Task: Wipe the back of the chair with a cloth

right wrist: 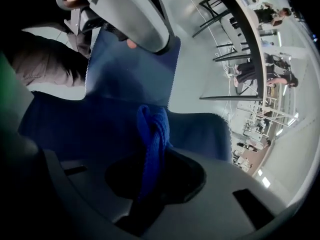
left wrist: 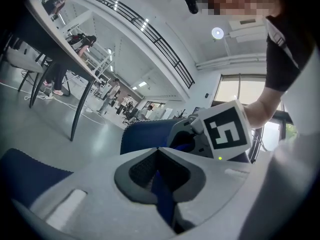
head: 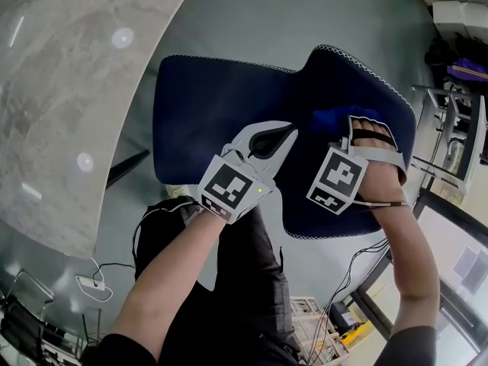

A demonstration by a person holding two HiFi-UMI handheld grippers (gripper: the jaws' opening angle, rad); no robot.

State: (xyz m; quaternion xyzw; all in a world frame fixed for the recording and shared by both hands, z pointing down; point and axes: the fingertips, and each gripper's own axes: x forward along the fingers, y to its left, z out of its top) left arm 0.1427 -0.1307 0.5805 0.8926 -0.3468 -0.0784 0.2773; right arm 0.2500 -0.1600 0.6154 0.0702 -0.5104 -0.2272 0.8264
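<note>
The dark blue chair lies below me in the head view, seat (head: pixel 206 105) to the left and back (head: pixel 374 97) to the right. My right gripper (head: pixel 349 130) is shut on a bright blue cloth (head: pixel 339 118), which rests against the chair back. In the right gripper view the bunched cloth (right wrist: pixel 152 134) sticks out between the jaws onto the dark fabric (right wrist: pixel 75 129). My left gripper (head: pixel 284 133) is shut on the chair's edge where seat and back meet. A strip of blue fabric (left wrist: pixel 162 196) shows between its jaws. The right gripper (left wrist: pixel 192 136) sits just ahead of it.
A grey round tabletop (head: pixel 61 90) curves along the left. Metal racks (head: pixel 457 139) stand close at the right. Cables and a power strip (head: pixel 90 284) lie on the floor by my black-trousered legs (head: pixel 236 280). Table legs (left wrist: pixel 80 109) and distant people stand beyond the chair.
</note>
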